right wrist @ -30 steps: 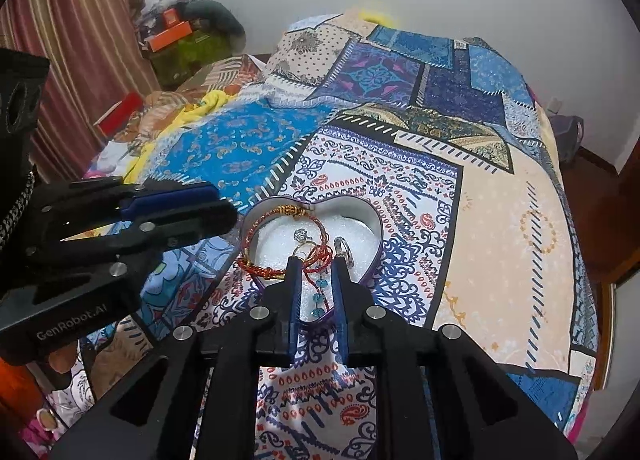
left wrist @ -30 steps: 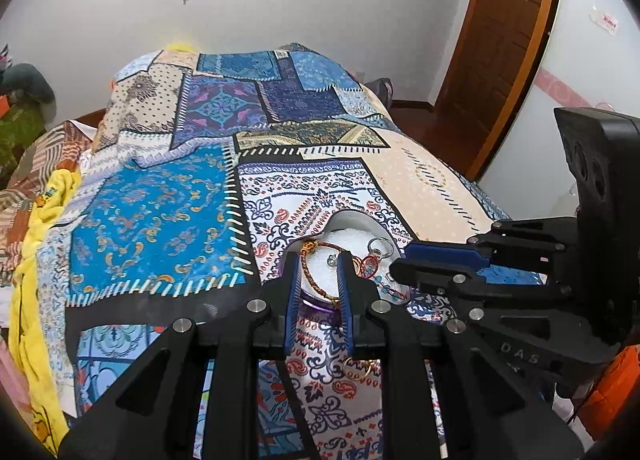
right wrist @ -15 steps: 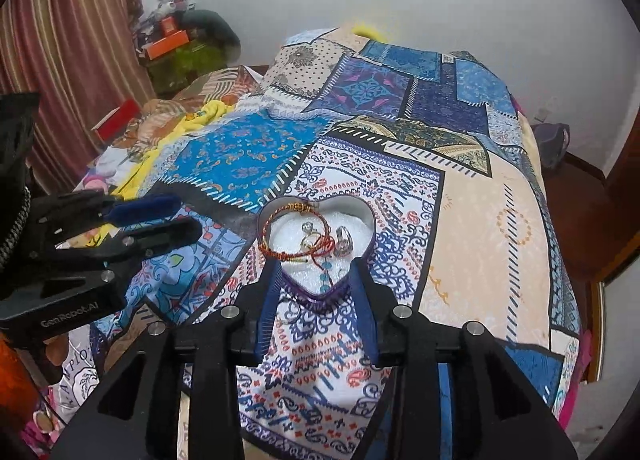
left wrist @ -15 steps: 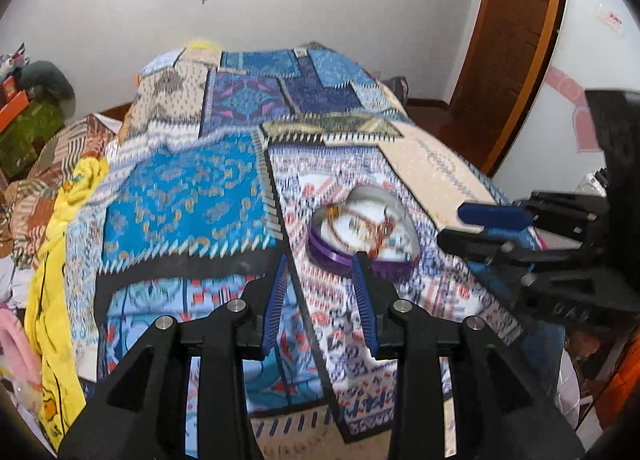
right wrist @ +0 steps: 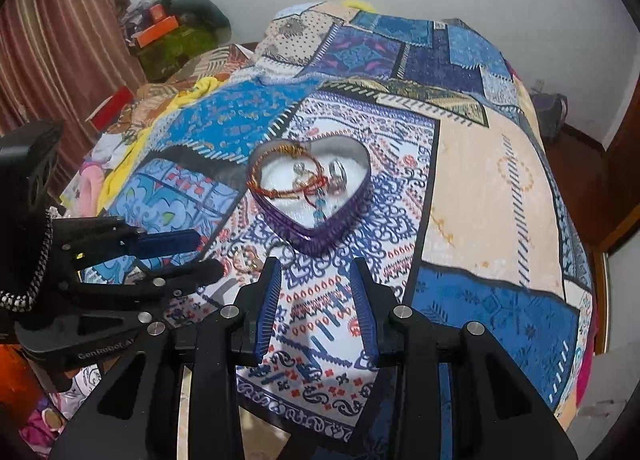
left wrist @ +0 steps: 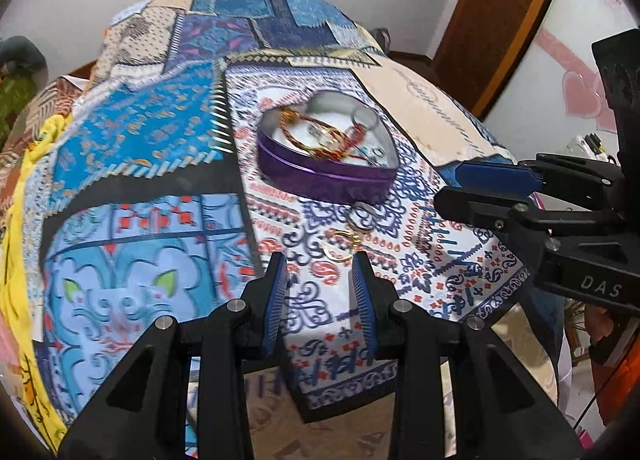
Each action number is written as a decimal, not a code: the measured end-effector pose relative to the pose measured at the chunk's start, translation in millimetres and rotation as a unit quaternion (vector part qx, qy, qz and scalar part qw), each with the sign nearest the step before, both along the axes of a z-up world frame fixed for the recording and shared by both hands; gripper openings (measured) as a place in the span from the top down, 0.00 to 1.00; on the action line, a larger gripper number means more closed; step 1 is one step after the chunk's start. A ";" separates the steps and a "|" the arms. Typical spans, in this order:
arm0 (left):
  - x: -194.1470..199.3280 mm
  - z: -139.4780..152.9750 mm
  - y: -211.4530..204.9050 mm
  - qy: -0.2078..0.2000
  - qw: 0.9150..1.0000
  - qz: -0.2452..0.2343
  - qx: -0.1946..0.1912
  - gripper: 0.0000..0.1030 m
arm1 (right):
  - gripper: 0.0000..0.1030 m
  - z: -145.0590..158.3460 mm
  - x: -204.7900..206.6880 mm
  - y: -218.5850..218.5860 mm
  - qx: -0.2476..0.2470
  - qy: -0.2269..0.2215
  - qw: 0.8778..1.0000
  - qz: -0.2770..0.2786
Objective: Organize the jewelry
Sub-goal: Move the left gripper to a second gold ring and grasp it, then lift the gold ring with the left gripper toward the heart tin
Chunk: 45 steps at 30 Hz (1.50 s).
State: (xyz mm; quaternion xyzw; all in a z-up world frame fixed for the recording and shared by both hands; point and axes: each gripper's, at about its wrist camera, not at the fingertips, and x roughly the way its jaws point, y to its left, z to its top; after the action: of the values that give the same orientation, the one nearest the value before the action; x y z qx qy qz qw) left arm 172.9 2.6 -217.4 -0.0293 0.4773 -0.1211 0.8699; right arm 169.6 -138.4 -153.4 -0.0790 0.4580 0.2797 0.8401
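Observation:
A purple heart-shaped tin sits on the patchwork bedspread. It holds a red-gold bangle, silver rings and a red cord with blue beads. A gold hoop and a silver ring lie loose on the cover just in front of the tin; the hoop also shows in the right wrist view. My left gripper is open and empty, near the hoop. My right gripper is open and empty, short of the tin's point.
The bedspread covers the whole bed and its near edge drops off below the grippers. Yellow cloth lies at the left side. A wooden door stands at the right. Clutter and a curtain are at the far left.
Both grippers have opened and pulled back from the tin towards the bed's near edge. The bangle and cord now lie in the tin. The loose hoop and ring have come into view.

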 end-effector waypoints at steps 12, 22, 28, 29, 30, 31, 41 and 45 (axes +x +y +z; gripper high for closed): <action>18.0 -16.4 -12.8 0.004 1.000 -0.003 0.004 0.59 | 0.69 -13.1 3.6 -10.5 0.004 0.021 1.000 -0.007; 17.7 -17.7 -10.2 -0.023 1.000 -0.010 0.017 0.77 | 0.69 -23.2 5.3 -5.8 0.002 0.039 0.999 -0.003; 12.6 -14.7 -2.6 -0.027 1.000 -0.003 0.010 0.78 | 0.69 -23.4 4.2 10.5 -0.003 0.037 0.999 0.015; 11.1 -14.0 -1.3 -0.028 1.000 -0.001 0.011 0.78 | 0.69 -23.5 4.2 13.5 -0.004 0.037 0.999 0.019; 9.3 -12.7 1.0 -0.030 0.999 0.003 0.013 0.78 | 0.69 -23.8 5.2 15.7 -0.004 0.038 0.999 0.022; 7.3 -11.1 3.9 -0.033 0.999 0.006 0.015 0.78 | 0.69 -24.5 6.2 18.4 -0.005 0.039 0.999 0.024; -4.3 -2.2 28.6 -0.045 0.998 0.033 0.002 0.78 | 0.69 -31.6 11.6 36.7 -0.016 0.047 0.998 0.035; -5.9 -0.6 32.8 -0.048 0.998 0.038 -0.001 0.78 | 0.69 -33.3 12.1 40.8 -0.024 0.046 0.998 0.040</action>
State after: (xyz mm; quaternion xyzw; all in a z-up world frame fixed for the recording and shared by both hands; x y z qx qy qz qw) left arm 167.0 35.4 -218.0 -0.0421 0.4336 -0.0895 0.8956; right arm 181.7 -97.6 -186.8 -0.1048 0.4990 0.3053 0.8042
